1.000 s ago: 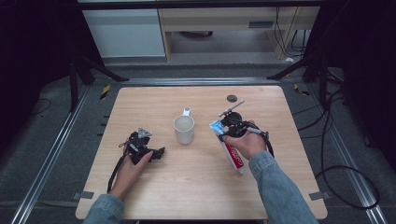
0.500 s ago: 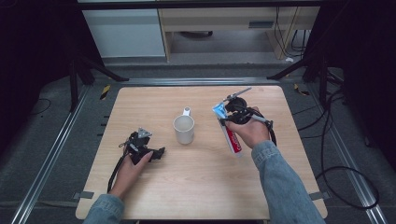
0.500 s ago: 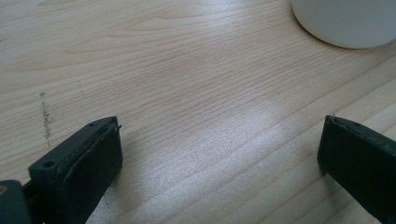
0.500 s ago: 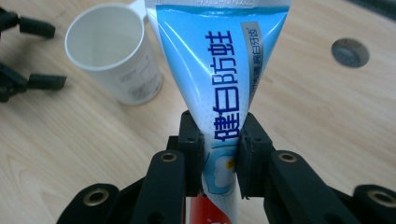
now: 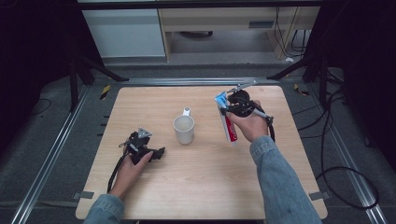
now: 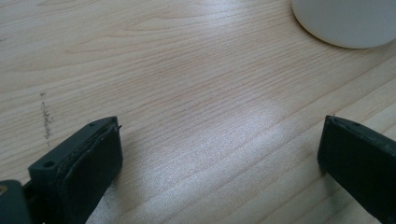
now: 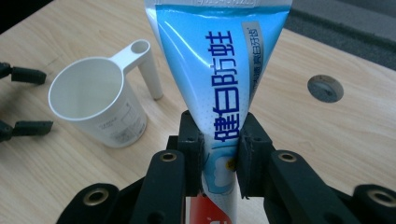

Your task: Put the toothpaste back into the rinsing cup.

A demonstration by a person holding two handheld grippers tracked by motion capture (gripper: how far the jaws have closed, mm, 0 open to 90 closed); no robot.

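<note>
White cup (image 5: pixel 184 129) empty on wooden table (image 5: pixel 196 186), right gripper (image 7: pixel 219 154) jaws clamping toothpaste tube (image 7: pixel 219 70), left gripper (image 6: pixel 219 158) jaws wide.

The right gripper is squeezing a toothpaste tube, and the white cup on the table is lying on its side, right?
Not quite. The cup stands upright with its mouth up, as the high view shows. The rest holds: the right gripper is squeezing the toothpaste tube.

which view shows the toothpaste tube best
The right gripper view: the toothpaste tube stands close up with its blue printed face readable, clamped between the right gripper jaws. The high view shows the tube small, partly behind the hand, near the white cup.
</note>
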